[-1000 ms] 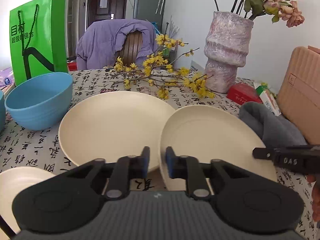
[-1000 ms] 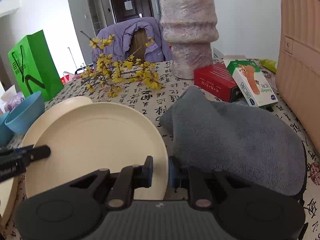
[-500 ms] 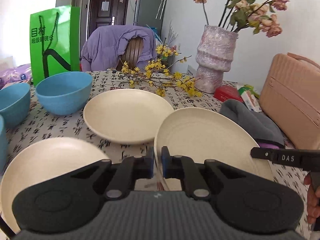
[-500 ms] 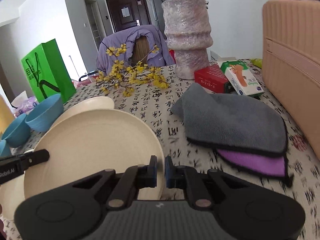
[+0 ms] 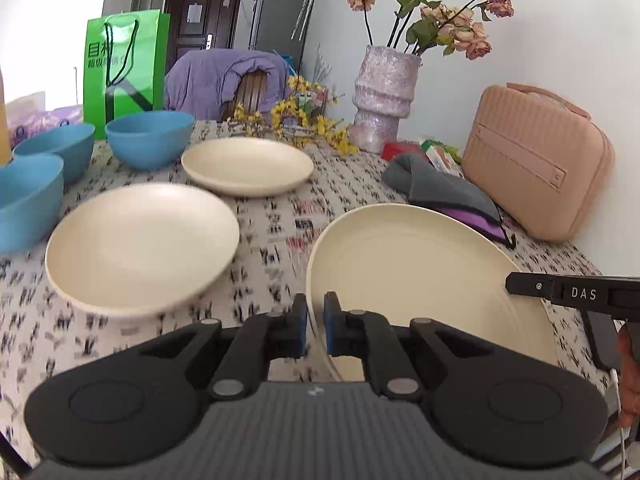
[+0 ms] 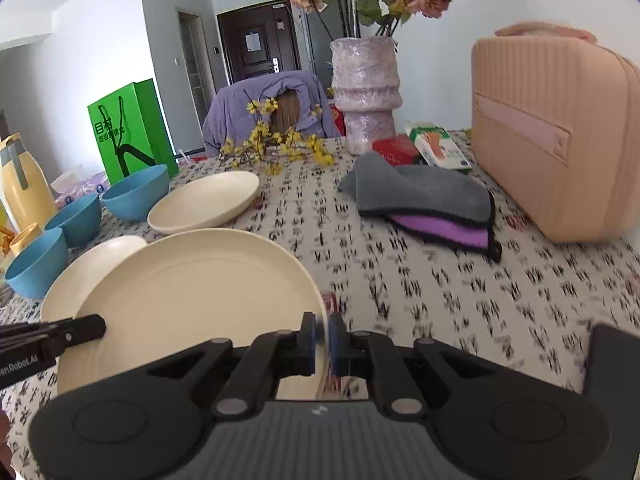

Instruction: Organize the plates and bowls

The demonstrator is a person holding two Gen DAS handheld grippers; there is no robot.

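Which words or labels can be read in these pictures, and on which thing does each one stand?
"DAS": on the right gripper's black finger, seen in the left wrist view.
"enRobot.AI", start cut off: on the left gripper's finger, in the right wrist view.
"目村": on the green bag; the smaller line below it is blurred.
Print on the red box, the white box and the tablecloth: unreadable.

Ahead: patterned tablecloth (image 6: 440,292) bearing cream plates (image 5: 140,244), blue bowls (image 5: 150,138), folded cloths (image 6: 420,196), vase (image 6: 366,92), pink case (image 6: 552,128).
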